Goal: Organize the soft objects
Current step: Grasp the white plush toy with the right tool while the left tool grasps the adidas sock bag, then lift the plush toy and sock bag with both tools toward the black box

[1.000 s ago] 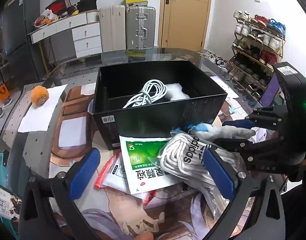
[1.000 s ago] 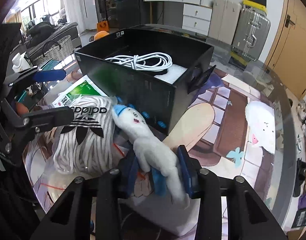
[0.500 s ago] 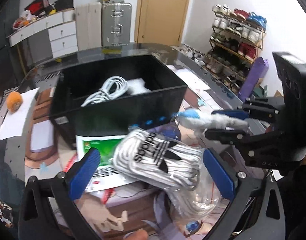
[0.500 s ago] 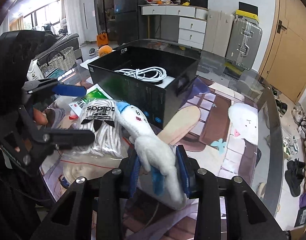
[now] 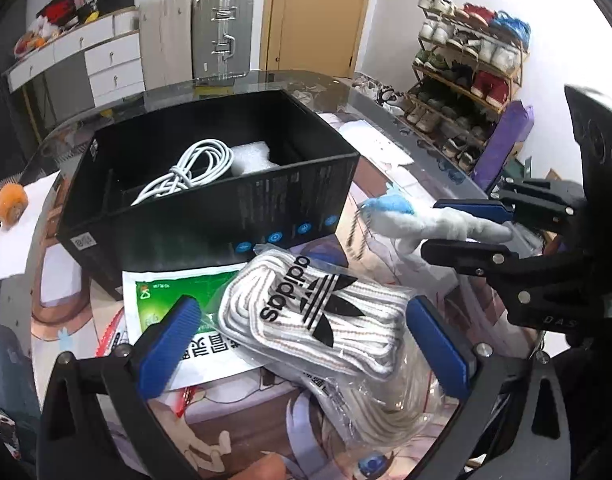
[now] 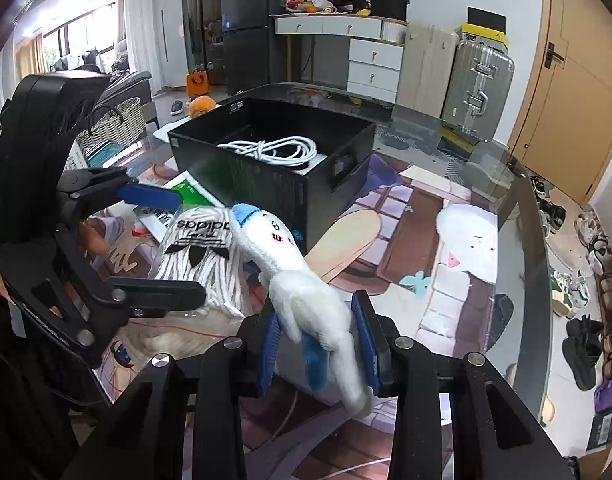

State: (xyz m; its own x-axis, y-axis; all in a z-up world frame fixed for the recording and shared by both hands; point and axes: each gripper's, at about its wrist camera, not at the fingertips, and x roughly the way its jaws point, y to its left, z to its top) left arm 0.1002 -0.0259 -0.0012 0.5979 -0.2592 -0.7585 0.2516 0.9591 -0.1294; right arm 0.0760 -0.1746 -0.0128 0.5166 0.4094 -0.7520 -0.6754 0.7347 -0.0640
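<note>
The right gripper (image 6: 317,344) is clamped on a white plush toy (image 6: 294,280), held above the table just before a black box (image 6: 274,168) containing a white cable (image 6: 274,150). The left gripper (image 5: 306,344), fingers wide apart, straddles a bagged bundle of white laces (image 5: 317,312) lying on a green packet (image 5: 174,296).

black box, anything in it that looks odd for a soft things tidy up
Yes: the black box holds a coiled white cable and a piece of white foam, no soft things. The plush toy is clamped in the right gripper, outside the box.
</note>
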